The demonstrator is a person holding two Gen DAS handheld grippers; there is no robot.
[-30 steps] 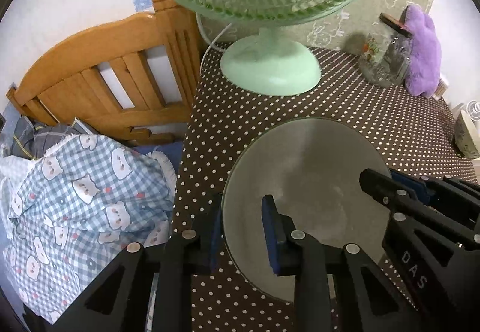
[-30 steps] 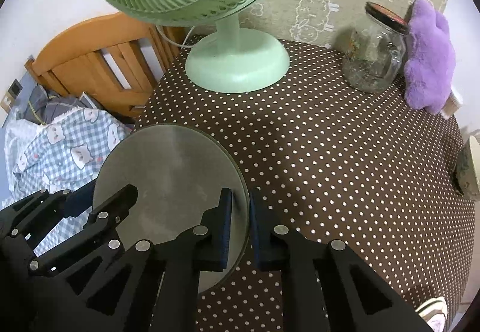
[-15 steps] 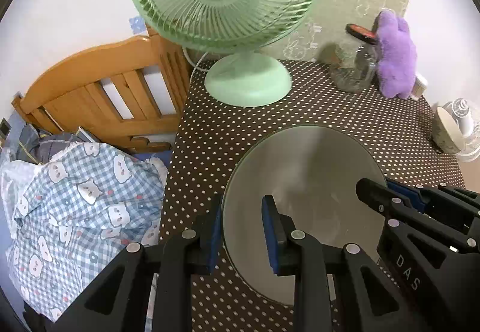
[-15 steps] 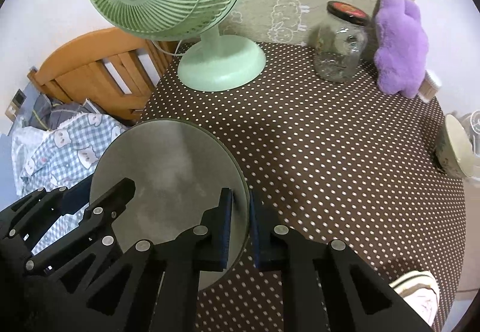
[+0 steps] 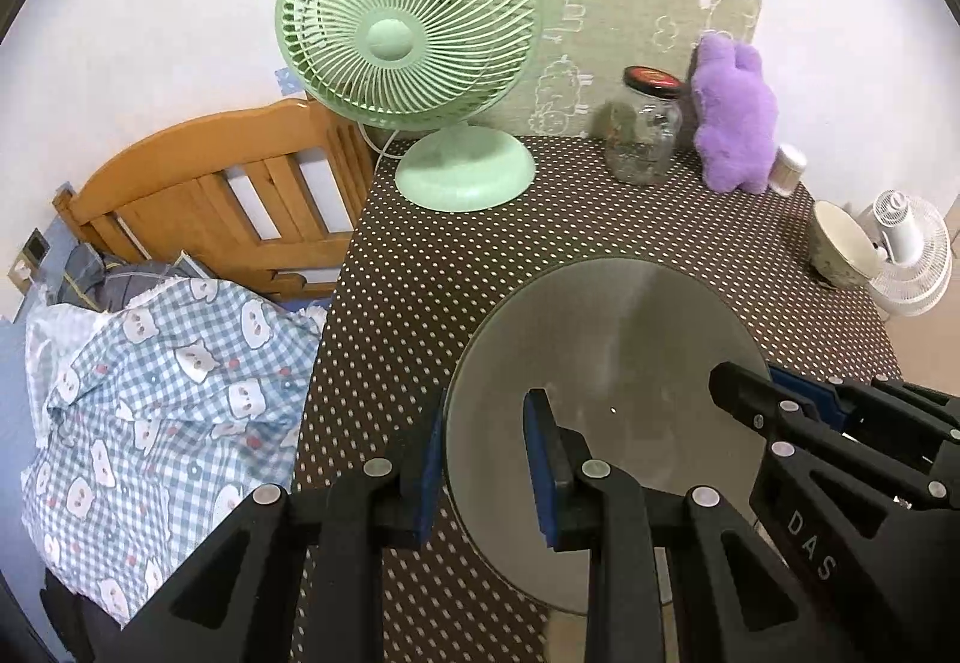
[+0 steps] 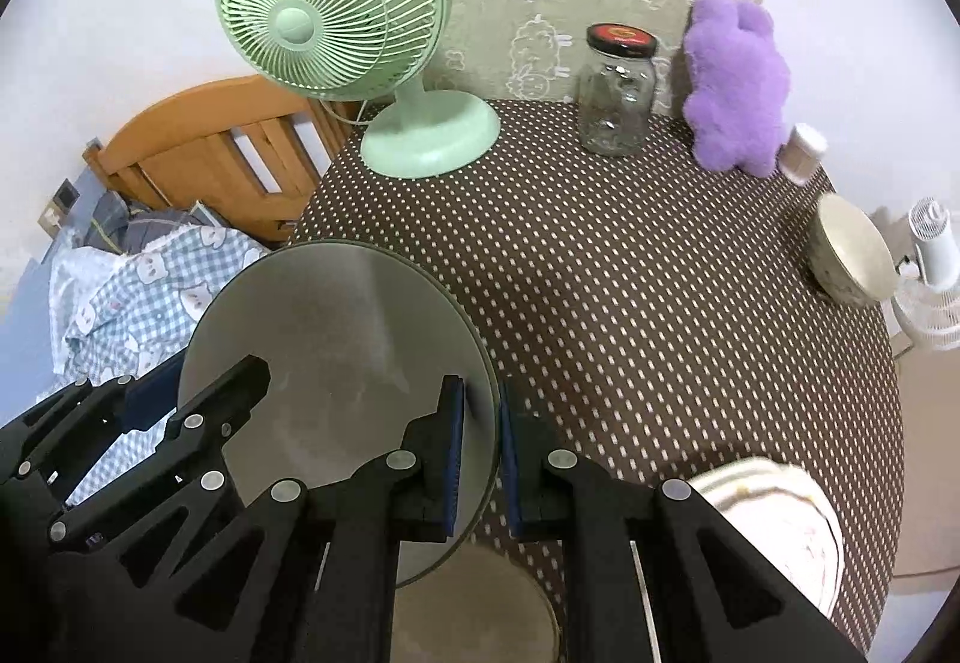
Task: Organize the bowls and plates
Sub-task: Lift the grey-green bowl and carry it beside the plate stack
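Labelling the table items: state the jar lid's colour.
The jar lid is black with a red centre; the right wrist view shows it best.

A round, flat, grey-green plate (image 5: 606, 363) with a thin rim and a smooth, faintly reflective face is held off the brown polka-dot table (image 5: 456, 267), roughly level, gripped at opposite edges. A cream bowl (image 6: 852, 249) with a patterned outside stands upright near the table's far right edge. A white plate (image 6: 774, 507) with small yellow marks lies at the near right, its shape blurred and partly hidden.
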